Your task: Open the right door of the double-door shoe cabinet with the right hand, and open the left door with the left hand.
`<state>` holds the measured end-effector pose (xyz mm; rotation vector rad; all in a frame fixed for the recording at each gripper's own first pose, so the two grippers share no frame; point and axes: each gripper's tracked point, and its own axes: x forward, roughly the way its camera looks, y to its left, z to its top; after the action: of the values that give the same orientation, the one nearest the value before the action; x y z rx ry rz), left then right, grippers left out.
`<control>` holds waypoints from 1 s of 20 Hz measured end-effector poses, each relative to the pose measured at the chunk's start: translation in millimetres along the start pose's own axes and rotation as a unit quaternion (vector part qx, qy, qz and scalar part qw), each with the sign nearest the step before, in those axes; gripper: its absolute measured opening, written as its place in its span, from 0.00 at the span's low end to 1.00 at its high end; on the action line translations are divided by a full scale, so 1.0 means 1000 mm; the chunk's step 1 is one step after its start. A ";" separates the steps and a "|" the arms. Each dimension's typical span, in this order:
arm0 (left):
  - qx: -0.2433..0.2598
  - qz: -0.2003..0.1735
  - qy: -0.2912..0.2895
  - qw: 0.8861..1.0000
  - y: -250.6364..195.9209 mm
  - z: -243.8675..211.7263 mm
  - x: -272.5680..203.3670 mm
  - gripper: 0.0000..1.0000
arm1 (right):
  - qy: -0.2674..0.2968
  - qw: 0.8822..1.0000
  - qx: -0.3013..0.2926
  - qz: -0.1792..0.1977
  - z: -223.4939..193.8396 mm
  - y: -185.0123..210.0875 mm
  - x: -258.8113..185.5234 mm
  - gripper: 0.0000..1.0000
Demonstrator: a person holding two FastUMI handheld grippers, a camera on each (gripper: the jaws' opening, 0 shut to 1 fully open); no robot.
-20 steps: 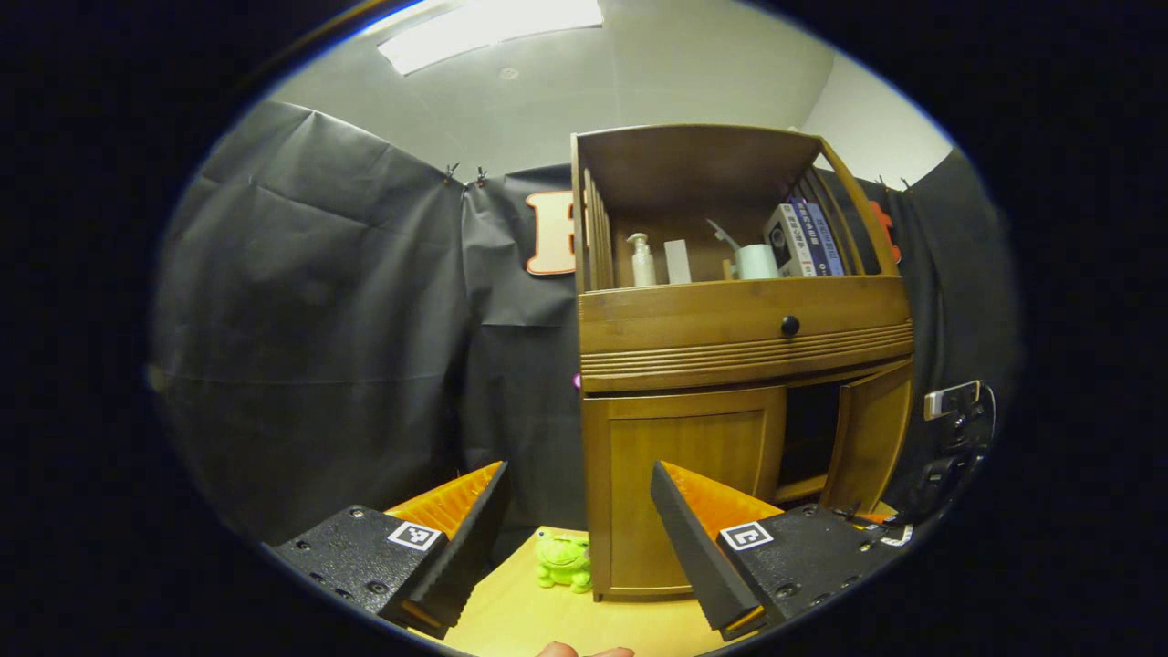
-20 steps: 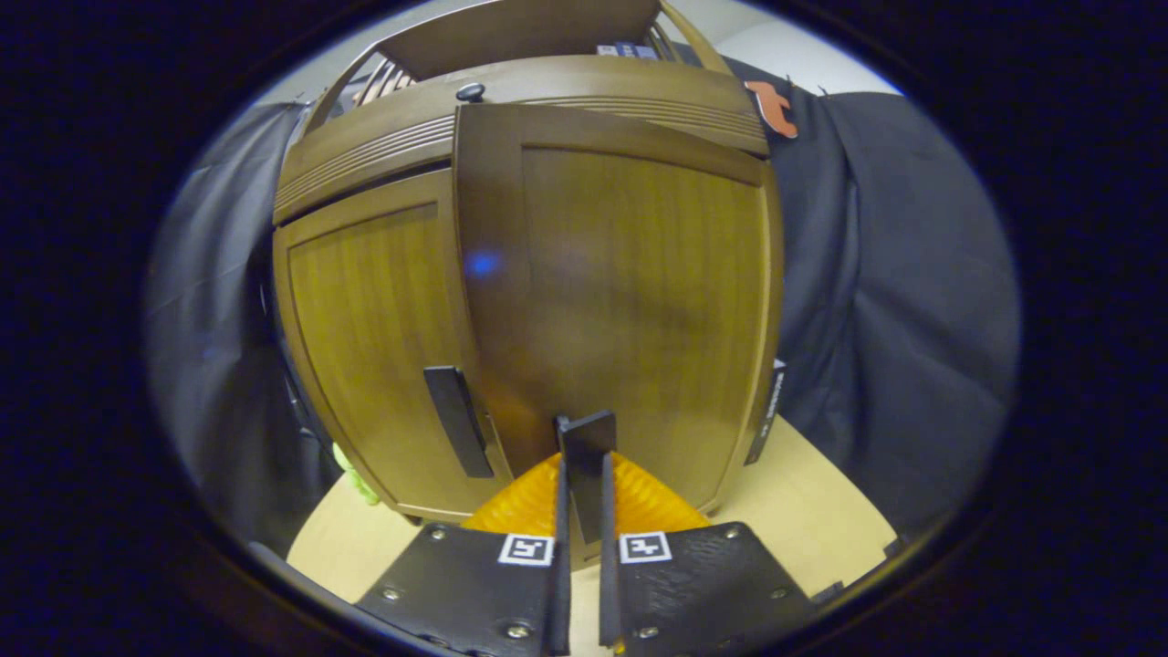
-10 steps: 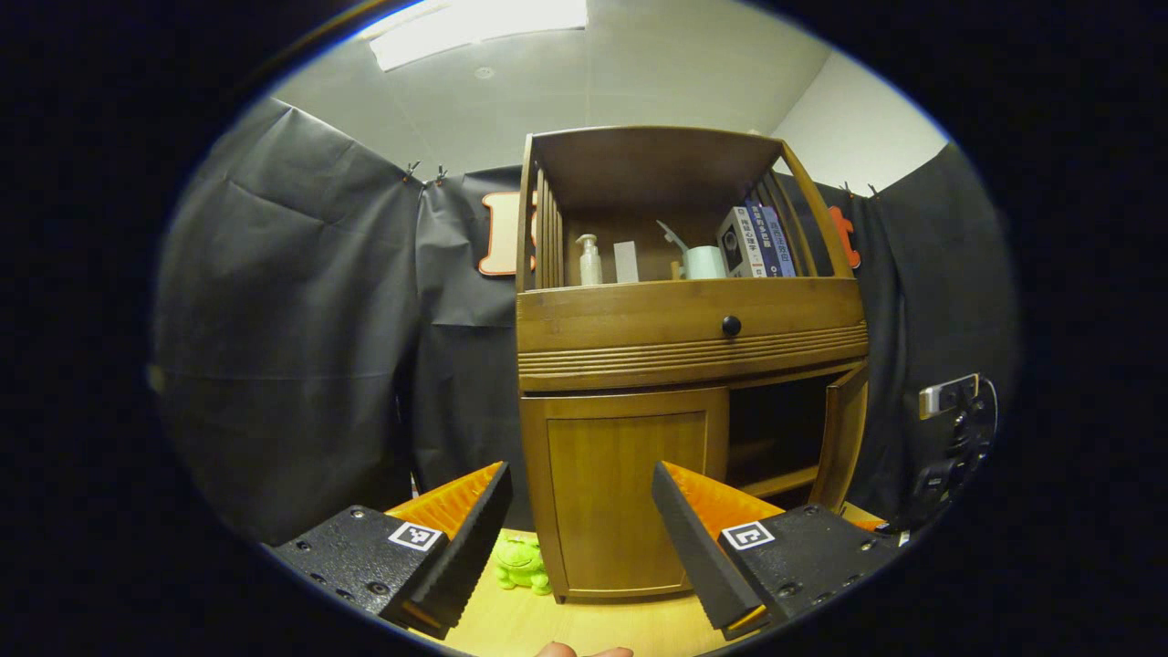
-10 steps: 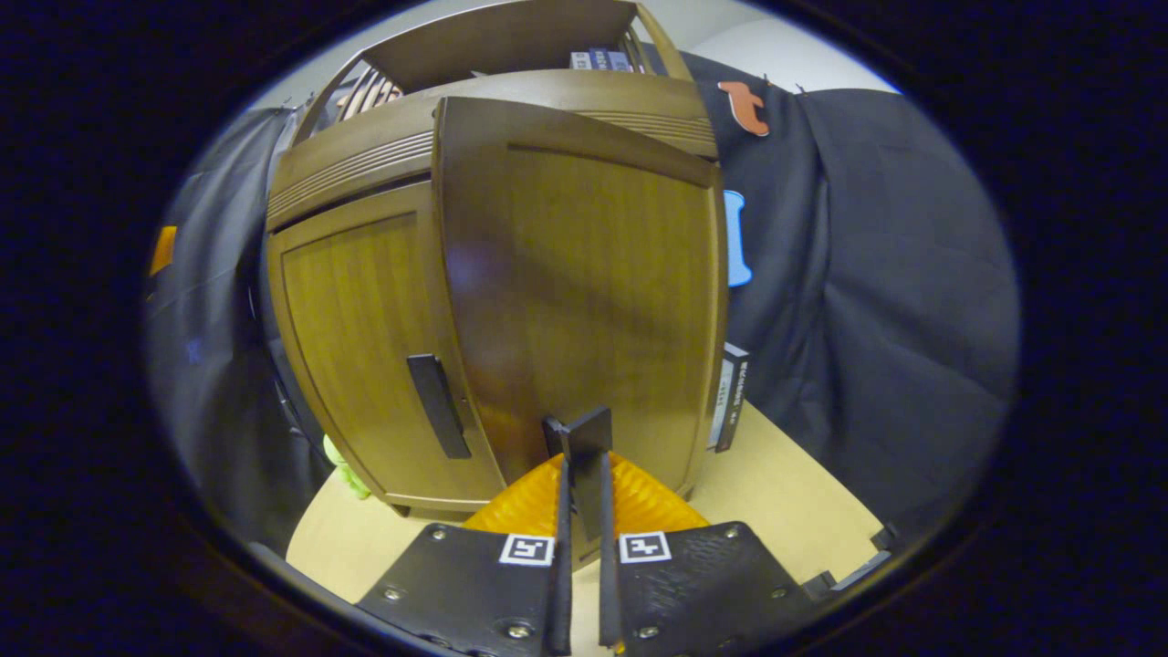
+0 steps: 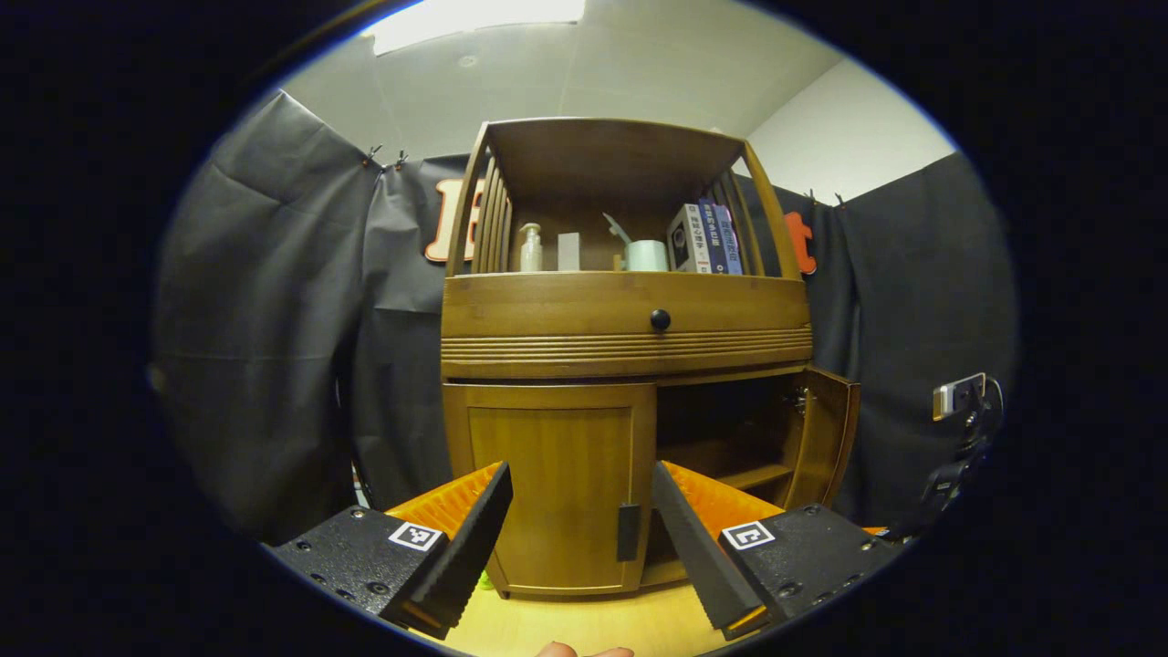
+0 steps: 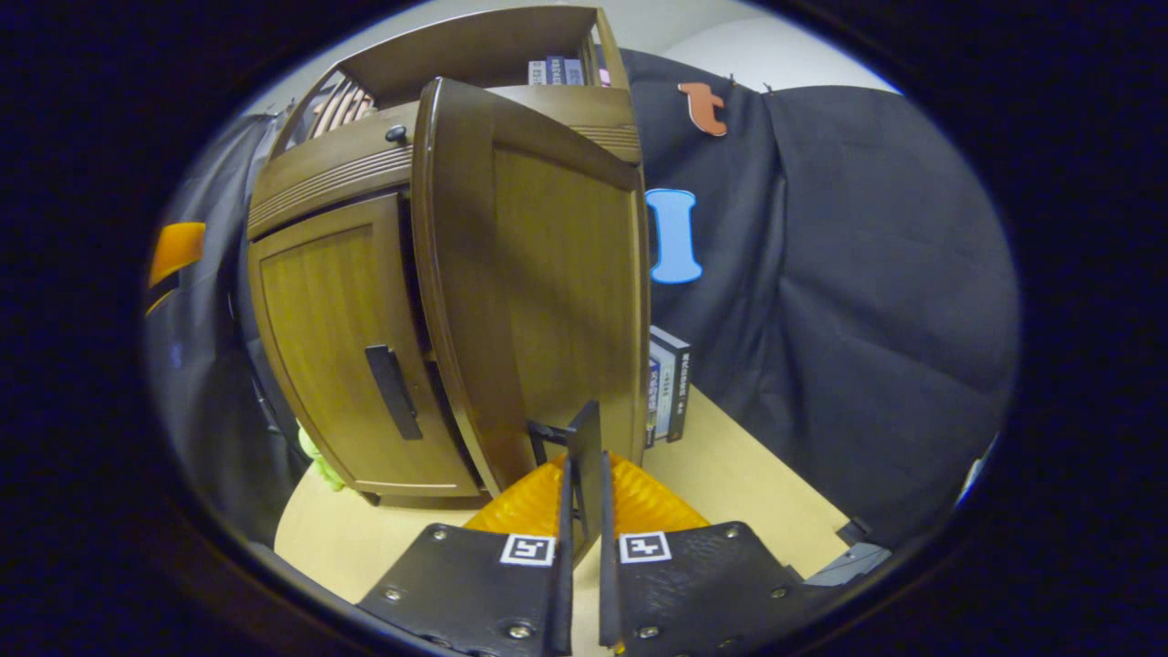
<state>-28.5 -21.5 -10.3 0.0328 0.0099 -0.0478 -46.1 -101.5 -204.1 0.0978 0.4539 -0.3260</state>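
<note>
In the right gripper view, the right gripper [image 6: 584, 474] is closed on the dark bar handle [image 6: 584, 449] of the shoe cabinet's right door [image 6: 538, 292], with both fingers pressed against the handle's flat sides. That door stands swung well out from the cabinet [image 6: 328, 173], its outer face turned toward the camera and its handle edge nearest the gripper. The left door [image 6: 328, 338] is shut, its own dark handle [image 6: 392, 392] just beside the gap between the doors.

In the left gripper view, the left gripper [image 5: 579, 511] hangs in front of the cabinet with its fingers spread wide and nothing between them. The closed left door [image 5: 547, 484] sits straight ahead, apart from the gripper, and its handle [image 5: 628, 532] shows between the two fingers. The right door [image 5: 826, 438] stands open at the cabinet's right side, baring a dark inside with a shelf [image 5: 744, 474].

The cabinet stands on a light bench [image 6: 757, 493]. Books [image 6: 666, 388] stand upright on the bench behind the open door; their spines carry writing too small to read. More books [image 5: 707, 239] and a pump bottle [image 5: 529, 248] stand in the cabinet's top shelf; their labels cannot be read either.
</note>
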 end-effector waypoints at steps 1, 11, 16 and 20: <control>0.000 -0.005 -0.001 1.000 -0.005 0.000 0.001 0.96 | -0.001 1.000 0.000 0.000 0.001 -0.005 -0.001 0.12; -0.007 -0.043 0.006 0.999 -0.036 -0.010 0.022 0.96 | 0.005 1.000 -0.006 -0.022 -0.001 -0.052 0.001 0.11; -0.011 -0.051 0.021 0.998 -0.045 -0.030 0.038 0.96 | -0.004 1.000 -0.018 -0.026 0.006 -0.071 -0.001 0.08; -0.007 -0.044 0.038 0.998 -0.043 -0.055 0.056 0.96 | -0.006 0.999 -0.025 -0.037 0.008 -0.086 -0.006 0.08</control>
<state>24.9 -65.5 -67.3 0.0207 0.0873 -0.1336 -76.3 -181.9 -196.4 0.0315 0.4542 -0.3869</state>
